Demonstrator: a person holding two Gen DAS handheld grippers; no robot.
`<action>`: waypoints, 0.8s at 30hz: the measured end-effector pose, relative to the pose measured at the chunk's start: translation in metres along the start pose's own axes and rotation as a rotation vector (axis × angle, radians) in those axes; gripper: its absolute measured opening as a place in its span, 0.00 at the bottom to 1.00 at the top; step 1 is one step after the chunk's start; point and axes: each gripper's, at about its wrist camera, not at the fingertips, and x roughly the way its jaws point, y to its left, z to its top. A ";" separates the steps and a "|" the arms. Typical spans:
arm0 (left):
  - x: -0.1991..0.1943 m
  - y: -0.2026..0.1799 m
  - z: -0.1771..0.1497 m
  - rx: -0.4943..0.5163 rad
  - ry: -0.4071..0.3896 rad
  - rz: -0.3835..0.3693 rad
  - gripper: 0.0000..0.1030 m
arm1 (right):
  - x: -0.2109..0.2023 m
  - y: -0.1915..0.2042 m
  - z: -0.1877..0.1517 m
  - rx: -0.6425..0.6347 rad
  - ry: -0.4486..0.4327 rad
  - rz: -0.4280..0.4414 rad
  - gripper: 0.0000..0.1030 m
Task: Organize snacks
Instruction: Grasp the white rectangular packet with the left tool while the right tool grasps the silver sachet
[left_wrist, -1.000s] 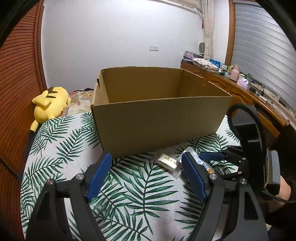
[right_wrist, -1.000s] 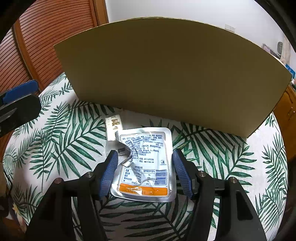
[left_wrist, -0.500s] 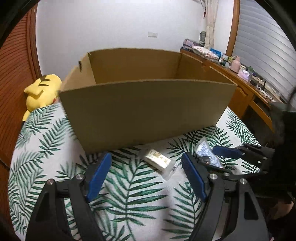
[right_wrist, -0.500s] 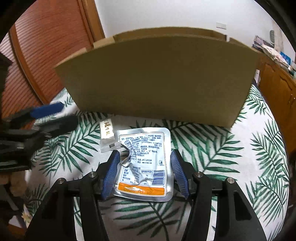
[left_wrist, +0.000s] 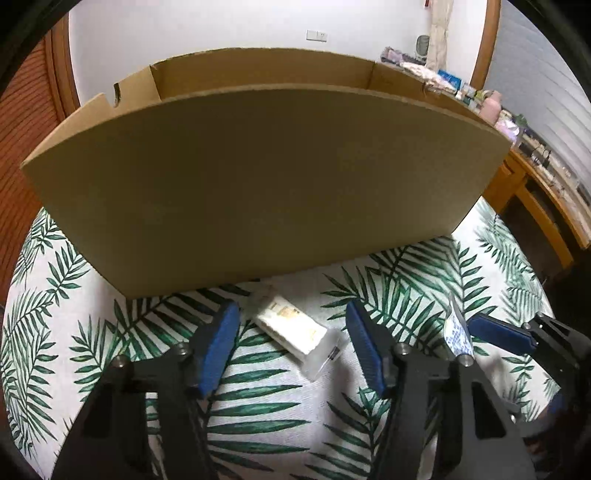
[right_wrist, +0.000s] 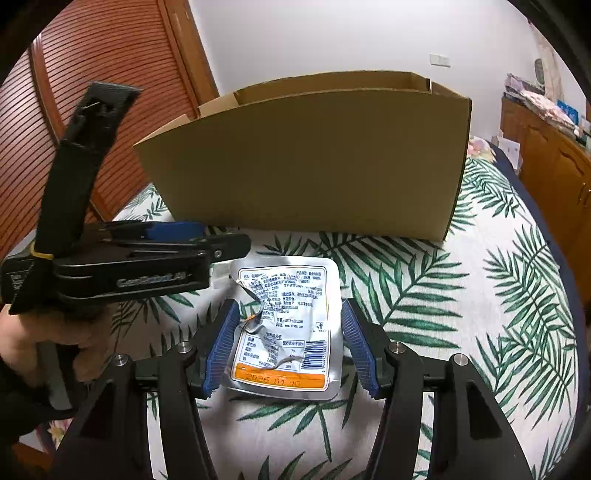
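You're holding the left gripper (left_wrist: 291, 343) with fingers spread wide, nothing pinched; the small cream-white plastic-wrapped snack bar (left_wrist: 291, 326) is lying flat on the palm-leaf print cloth (left_wrist: 258, 424) between the blue pads, slightly toward the tips and angled across the gap. You're holding the right gripper (right_wrist: 290, 347) with fingers also spread; the crumpled silver foil snack pouch with the orange strip (right_wrist: 286, 332) is sitting between them, left pad at or just touching its edge, right pad just beside the other edge, and I can't tell if there's real contact. The pouch looks flat on the cloth, not lifted. The open brown cardboard box (left_wrist: 258, 184) is standing just ahead of both sets of fingertips, near wall facing you; its inside isn't visible from either wrist view, so I can't say what's already in there. Progress call: both visible snacks are outside the box, so they're both pending. Likely both grasps, lifts over the near wall and drops are left. The left gripper body is showing just beside the pouch in the right wrist view, so the two tools are working close together.
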 end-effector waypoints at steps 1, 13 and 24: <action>0.002 -0.002 -0.001 0.002 0.003 0.007 0.57 | 0.000 -0.001 -0.002 -0.003 0.005 -0.001 0.57; -0.001 -0.004 -0.006 0.008 -0.002 -0.006 0.27 | 0.010 -0.001 -0.001 0.004 0.017 0.001 0.37; 0.005 -0.010 -0.013 0.048 0.011 0.013 0.34 | 0.017 0.000 -0.002 -0.010 0.039 -0.024 0.37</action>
